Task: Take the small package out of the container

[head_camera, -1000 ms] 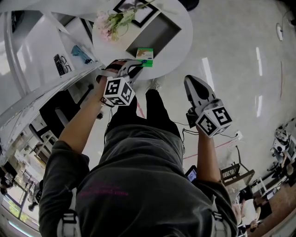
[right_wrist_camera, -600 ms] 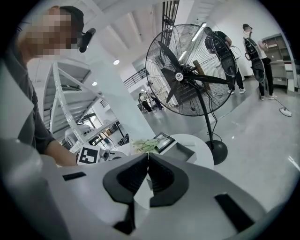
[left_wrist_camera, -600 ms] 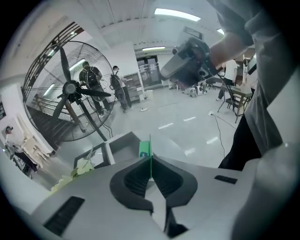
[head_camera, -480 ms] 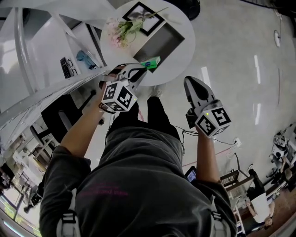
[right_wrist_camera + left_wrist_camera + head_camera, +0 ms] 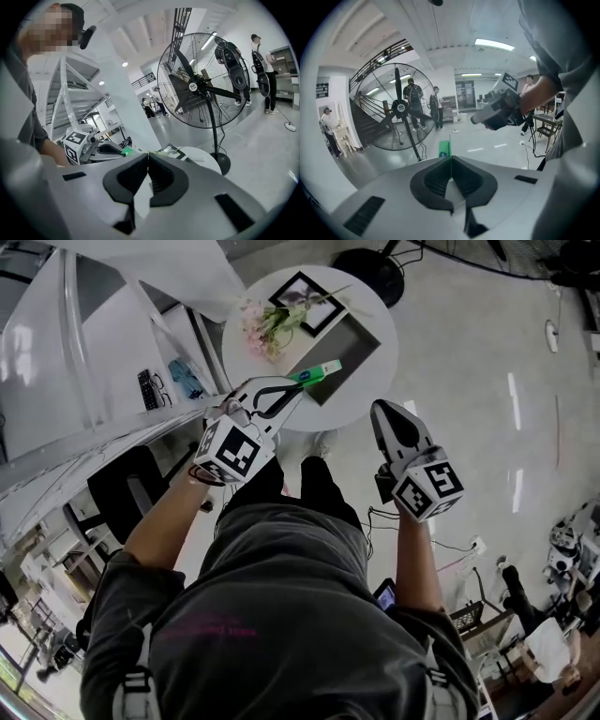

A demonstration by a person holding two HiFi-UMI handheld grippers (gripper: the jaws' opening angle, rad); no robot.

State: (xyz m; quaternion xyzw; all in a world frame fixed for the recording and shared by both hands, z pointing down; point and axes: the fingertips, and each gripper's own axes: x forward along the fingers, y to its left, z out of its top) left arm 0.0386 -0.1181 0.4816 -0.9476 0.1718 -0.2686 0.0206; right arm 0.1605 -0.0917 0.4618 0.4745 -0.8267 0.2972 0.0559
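Observation:
A small green package (image 5: 317,374) is pinched at one end by my left gripper (image 5: 298,382), which is shut on it. The package hangs tilted over the near edge of the grey rectangular container (image 5: 345,341) on the round white table (image 5: 375,306). In the left gripper view the package (image 5: 444,148) sticks up edge-on from the closed jaws of the left gripper (image 5: 451,157). My right gripper (image 5: 379,410) is held in the air to the right of the table, shut with nothing in it. The right gripper view shows that gripper (image 5: 148,153) closed, with the package (image 5: 125,151) to its left.
Pink flowers (image 5: 265,322) and a framed picture (image 5: 309,294) lie on the table beside the container. White shelving (image 5: 112,362) with small items stands at left. A large floor fan (image 5: 206,89) stands behind the table, and people stand further off.
My left gripper has risen with the green package, which now hangs tilted above the container's edge instead of lying flat. The right gripper has held its place.

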